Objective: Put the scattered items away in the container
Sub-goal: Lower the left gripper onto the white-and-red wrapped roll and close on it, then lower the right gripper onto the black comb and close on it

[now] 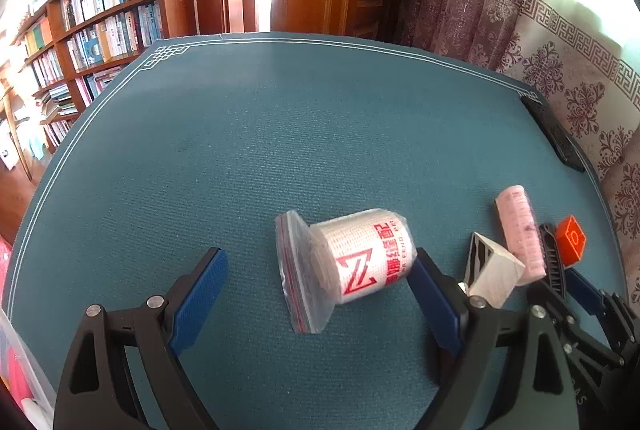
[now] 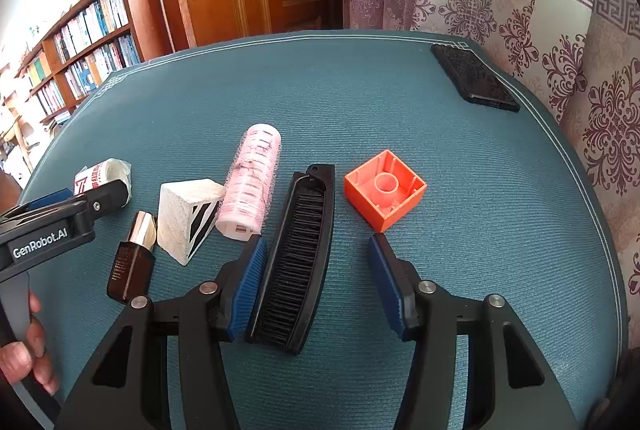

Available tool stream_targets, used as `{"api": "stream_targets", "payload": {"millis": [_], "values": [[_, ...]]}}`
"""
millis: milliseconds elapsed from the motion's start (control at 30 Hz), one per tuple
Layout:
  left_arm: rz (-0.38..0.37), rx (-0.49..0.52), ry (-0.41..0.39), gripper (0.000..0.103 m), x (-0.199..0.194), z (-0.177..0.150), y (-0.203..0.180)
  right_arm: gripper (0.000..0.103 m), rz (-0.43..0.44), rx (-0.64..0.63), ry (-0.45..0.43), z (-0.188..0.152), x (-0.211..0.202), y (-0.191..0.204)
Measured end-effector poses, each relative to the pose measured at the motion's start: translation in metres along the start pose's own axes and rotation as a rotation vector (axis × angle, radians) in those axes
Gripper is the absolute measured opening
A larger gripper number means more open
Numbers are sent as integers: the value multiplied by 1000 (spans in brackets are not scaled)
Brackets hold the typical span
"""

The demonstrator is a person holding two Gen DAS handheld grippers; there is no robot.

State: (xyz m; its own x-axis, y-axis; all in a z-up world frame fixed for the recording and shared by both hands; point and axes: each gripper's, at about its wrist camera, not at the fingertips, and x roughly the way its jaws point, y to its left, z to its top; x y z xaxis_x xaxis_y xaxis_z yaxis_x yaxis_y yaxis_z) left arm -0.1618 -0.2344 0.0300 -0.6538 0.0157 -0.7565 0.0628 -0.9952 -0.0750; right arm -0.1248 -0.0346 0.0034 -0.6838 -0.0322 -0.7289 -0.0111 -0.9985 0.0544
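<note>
A white roll with red print in a clear zip bag [image 1: 352,262] lies on the teal mat between the fingers of my open left gripper [image 1: 320,270], close to the right finger. My right gripper [image 2: 316,250] is open around the near half of a black folding comb [image 2: 298,254]. An orange block [image 2: 385,189], hollow side up, sits just beyond its right fingertip. Left of the comb lie a pink hair roller [image 2: 250,182], a white cube with black stripes [image 2: 186,216], and a small brown bottle with a shiny cap [image 2: 132,266].
A black phone [image 2: 474,78] lies at the mat's far right corner. A clear plastic bin [image 1: 24,370] shows at the lower left edge of the left wrist view. A hand [image 2: 28,354] grips the left tool's handle. Bookshelves, a wooden door and a curtain surround the table.
</note>
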Motion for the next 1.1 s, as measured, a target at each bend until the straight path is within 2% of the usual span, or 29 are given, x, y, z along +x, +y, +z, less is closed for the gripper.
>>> {"api": "stream_targets", "payload": {"millis": [33, 100, 133, 167, 267, 333, 533, 833, 1100], "values": [[0, -1, -8, 93, 0, 0, 0, 54, 1, 3, -1, 0, 0, -1], [-5, 7, -24, 91, -1, -1, 0, 41, -8, 17, -6, 0, -1, -3], [-12, 10, -29, 85, -1, -2, 0, 36, -5, 23, -9, 0, -1, -5], [-21, 10, -32, 76, -1, -3, 0, 30, 3, 32, -11, 0, -1, -8], [-47, 7, -37, 60, -2, -5, 1, 30, 35, 51, -15, 0, -1, -14], [-42, 19, -44, 56, -4, -7, 0, 29, 47, 59, -18, 0, -2, -16], [-33, 1, -83, 56, -22, -8, 8, 29, 129, 137, -26, 1, -4, -27], [-22, -28, -118, 56, -47, -17, 13, 29, 238, 160, -81, 1, -23, -23], [24, -55, -139, 56, -70, -27, 29, 29, 276, 143, -94, -4, -35, -11]]}}
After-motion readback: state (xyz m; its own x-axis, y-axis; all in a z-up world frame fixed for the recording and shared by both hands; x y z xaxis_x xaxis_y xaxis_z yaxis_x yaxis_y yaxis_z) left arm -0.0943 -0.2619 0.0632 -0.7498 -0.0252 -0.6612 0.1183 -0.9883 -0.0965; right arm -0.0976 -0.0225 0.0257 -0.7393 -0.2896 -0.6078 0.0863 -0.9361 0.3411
